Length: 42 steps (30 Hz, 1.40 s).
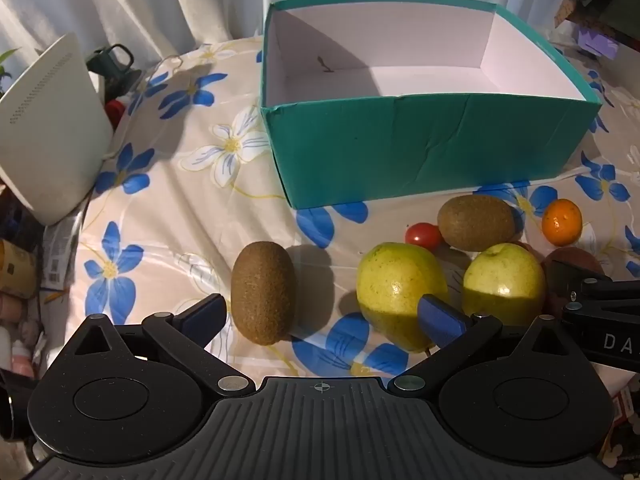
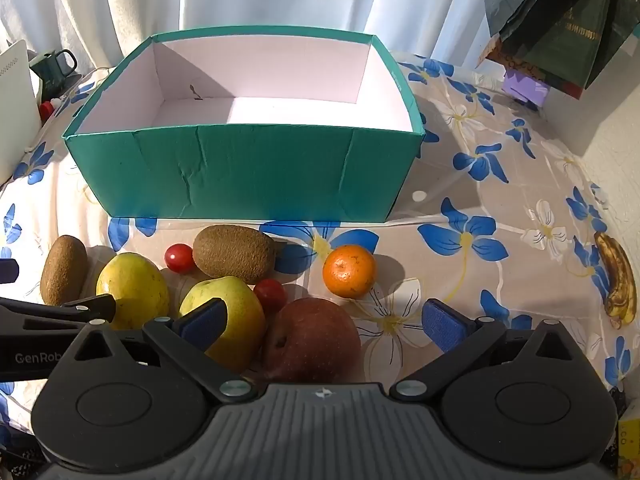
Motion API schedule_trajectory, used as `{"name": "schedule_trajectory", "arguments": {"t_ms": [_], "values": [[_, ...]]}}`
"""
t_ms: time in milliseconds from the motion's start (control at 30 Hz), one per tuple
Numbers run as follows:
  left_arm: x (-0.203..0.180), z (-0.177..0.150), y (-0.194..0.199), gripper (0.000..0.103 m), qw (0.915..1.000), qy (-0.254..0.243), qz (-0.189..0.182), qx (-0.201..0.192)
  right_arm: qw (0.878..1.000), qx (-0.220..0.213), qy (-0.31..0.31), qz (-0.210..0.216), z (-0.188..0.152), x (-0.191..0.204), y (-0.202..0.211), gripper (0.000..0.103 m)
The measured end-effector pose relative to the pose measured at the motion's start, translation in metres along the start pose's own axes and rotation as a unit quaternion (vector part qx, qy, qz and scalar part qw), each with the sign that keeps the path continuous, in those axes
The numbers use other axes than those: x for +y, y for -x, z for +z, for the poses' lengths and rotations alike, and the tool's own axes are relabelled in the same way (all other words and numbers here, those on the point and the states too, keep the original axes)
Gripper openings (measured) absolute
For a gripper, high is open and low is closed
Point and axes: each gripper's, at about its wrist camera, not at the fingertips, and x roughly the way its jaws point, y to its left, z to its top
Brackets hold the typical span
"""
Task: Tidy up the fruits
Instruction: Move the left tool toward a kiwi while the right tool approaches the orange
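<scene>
A teal box (image 1: 400,148) (image 2: 240,172) with a white inside stands empty on the flowered cloth. In front of it lie the fruits. My left gripper (image 1: 322,316) is open above a kiwi (image 1: 264,292), with a yellow-green pear (image 1: 400,288) behind its right finger. My right gripper (image 2: 324,320) is open over a red apple (image 2: 312,340), beside a green apple (image 2: 232,312). Also there are a second kiwi (image 2: 234,254), two cherry tomatoes (image 2: 179,258), an orange (image 2: 349,271) and, far right, a browned banana (image 2: 618,280). Neither gripper touches any fruit.
A white slanted device (image 1: 52,128) and a dark green mug (image 1: 114,62) stand at the table's left edge. Dark gift bags (image 2: 560,20) and a purple box (image 2: 524,88) sit at the back right. Curtains hang behind the table.
</scene>
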Motion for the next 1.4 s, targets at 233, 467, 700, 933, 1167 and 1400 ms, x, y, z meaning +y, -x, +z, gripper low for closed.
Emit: {"name": "schedule_trajectory", "arguments": {"t_ms": [233,467,700,933,1167,1400], "values": [[0.0,0.0,0.0,0.103,1.0,0.001,-0.002,0.002,1.0,0.0,-0.001,0.002,0.001,-0.001,-0.001,0.103],[-0.009,0.0,0.001,0.103,1.0,0.001,-0.003,0.002,1.0,-0.002,-0.001,0.001,-0.001,0.003,-0.001,0.103],[-0.007,0.001,0.001,0.103,1.0,0.002,-0.007,0.003,1.0,-0.002,-0.002,0.002,0.002,-0.003,0.001,0.103],[-0.011,0.002,-0.004,0.103,1.0,0.003,-0.008,0.003,1.0,-0.011,-0.004,-0.004,0.001,-0.002,0.004,0.103],[-0.011,0.0,-0.004,0.103,0.9999,0.003,-0.013,0.003,1.0,-0.015,-0.006,-0.003,0.002,-0.004,0.007,0.103],[-0.003,0.002,0.001,0.103,0.9987,0.016,-0.048,-0.012,0.999,-0.028,-0.022,0.005,0.002,-0.01,0.012,0.103]]}}
